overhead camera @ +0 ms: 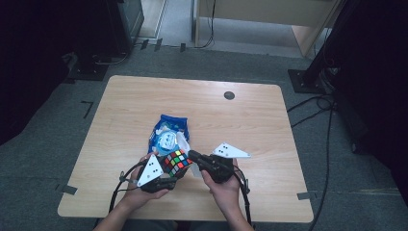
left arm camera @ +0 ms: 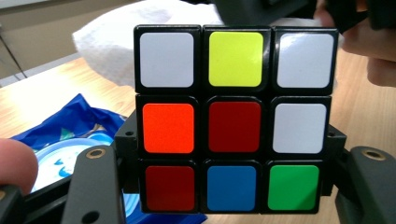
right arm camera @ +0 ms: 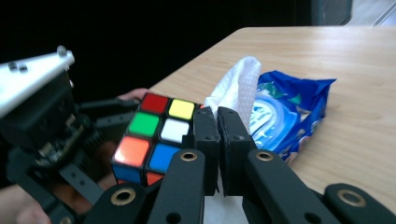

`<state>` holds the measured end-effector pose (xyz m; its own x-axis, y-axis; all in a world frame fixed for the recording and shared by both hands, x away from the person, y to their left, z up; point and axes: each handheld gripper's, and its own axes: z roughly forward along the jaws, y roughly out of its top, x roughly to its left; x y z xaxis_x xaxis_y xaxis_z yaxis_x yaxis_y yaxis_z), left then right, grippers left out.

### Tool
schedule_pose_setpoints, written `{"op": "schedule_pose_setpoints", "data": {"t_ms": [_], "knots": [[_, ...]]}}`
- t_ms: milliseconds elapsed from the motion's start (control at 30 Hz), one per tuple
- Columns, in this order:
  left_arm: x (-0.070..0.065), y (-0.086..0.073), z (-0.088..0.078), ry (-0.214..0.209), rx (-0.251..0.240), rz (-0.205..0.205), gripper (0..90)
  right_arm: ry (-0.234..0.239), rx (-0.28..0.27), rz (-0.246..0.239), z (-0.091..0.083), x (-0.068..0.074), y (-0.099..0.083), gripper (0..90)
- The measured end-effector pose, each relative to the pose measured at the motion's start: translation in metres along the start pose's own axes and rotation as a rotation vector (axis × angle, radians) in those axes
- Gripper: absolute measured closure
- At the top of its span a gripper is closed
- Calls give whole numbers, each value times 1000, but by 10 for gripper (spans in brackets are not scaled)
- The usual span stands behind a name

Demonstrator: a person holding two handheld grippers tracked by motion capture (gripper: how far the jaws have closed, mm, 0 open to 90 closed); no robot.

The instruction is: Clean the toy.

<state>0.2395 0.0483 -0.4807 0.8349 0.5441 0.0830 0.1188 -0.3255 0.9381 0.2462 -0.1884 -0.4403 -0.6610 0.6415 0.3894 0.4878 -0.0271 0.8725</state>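
The left gripper (overhead camera: 169,177) clamps a scrambled puzzle cube (overhead camera: 176,162) between its jaws, holding it above the near edge of the wooden surface (overhead camera: 260,125). At the cube's three o'clock, the right gripper (overhead camera: 192,155) has its jaws pinched together on a white wipe (right arm camera: 238,86). A blue wipes packet (overhead camera: 169,132) lies on the surface at the cube's twelve o'clock.
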Motion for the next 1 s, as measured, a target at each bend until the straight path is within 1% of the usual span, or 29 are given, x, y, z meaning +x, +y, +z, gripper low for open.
{"op": "schedule_pose_setpoints", "data": {"t_ms": [67,133,167,233,267,333,400,467,533,600,667,733,767,833,867,900,967,1000], "knots": [[-3,0,2,-6,6,10,338,24,-1,26,1,0,0,885],[-5,0,4,-7,14,19,338,66,-2,43,2,3,0,886],[-6,0,4,-8,18,22,338,90,-3,44,3,6,1,886],[-7,-1,5,-4,20,24,337,138,3,34,4,14,2,886],[-6,-1,4,-1,18,20,338,157,9,15,4,20,4,886],[-3,0,2,7,6,11,338,168,16,-7,4,25,6,886],[1,1,-1,15,-4,1,337,172,16,-10,1,26,6,885],[5,1,-4,23,-11,-9,338,159,16,-11,-1,22,6,884],[7,2,-6,31,-16,-13,338,133,11,-6,-3,16,4,884],[8,2,-7,31,-16,-15,338,81,14,-11,-4,10,3,884],[6,2,-6,18,-16,-9,338,46,13,-2,-5,6,2,883],[1,2,-4,-5,-17,16,338,23,9,0,-4,5,2,883],[-2,3,-3,-9,-17,24,338,18,6,2,-4,5,2,882],[-6,3,-1,-14,-8,38,338,25,0,-5,-3,8,2,882],[-6,3,0,-14,-5,34,338,37,-3,-8,-3,11,3,883],[-6,3,1,-10,-1,31,338,58,-2,-17,-3,14,3,884],[-2,2,0,-1,0,22,338,126,1,-53,-2,22,3,884],[1,2,-1,4,-5,13,338,136,5,-78,-2,27,4,884]]}}
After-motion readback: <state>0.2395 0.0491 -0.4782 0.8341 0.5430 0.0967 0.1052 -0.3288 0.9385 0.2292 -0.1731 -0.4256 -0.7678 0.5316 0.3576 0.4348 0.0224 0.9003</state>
